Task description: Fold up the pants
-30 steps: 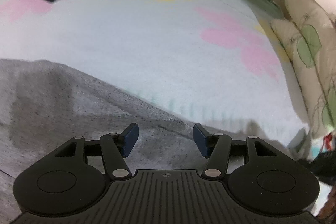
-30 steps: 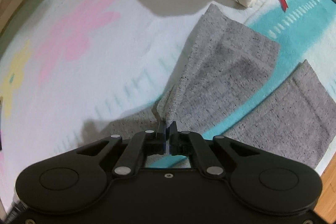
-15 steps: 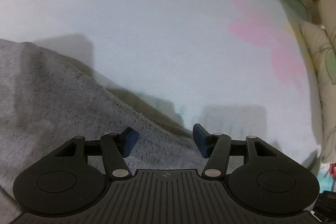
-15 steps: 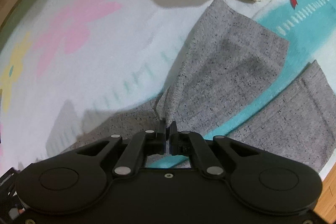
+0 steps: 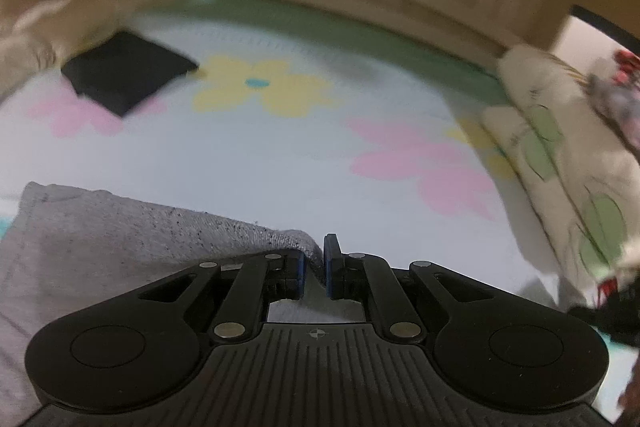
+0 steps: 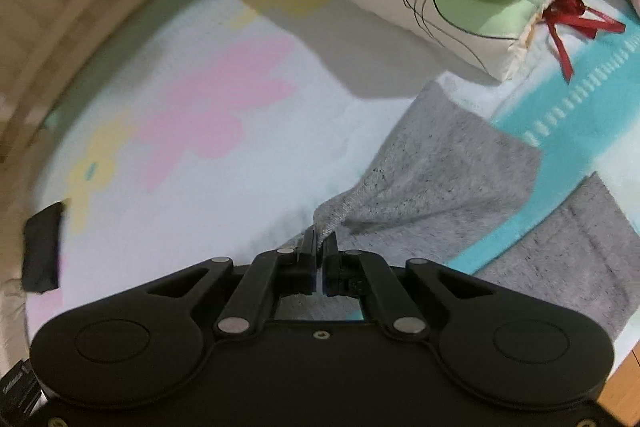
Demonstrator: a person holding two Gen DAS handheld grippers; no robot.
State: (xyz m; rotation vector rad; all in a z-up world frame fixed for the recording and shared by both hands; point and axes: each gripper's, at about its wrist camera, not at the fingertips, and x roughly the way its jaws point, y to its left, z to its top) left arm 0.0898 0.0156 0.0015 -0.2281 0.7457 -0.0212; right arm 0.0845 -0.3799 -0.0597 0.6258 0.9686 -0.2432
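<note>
Pants (image 5: 120, 247) on bed (image 5: 260, 163), grey, still spread, legs apart, no fold laid yet; left gripper (image 5: 314, 261) just closed onto one edge, right gripper (image 6: 320, 259) clamped on another, both corners raised for the first fold.

We see the left gripper (image 5: 314, 269) jaws, just closing, pinched on a fold of the heather-grey knit pants (image 5: 120, 243) above the flower-print bedsheet (image 5: 248, 163); folded black cloth (image 5: 124, 73) far left, blurred.
</note>
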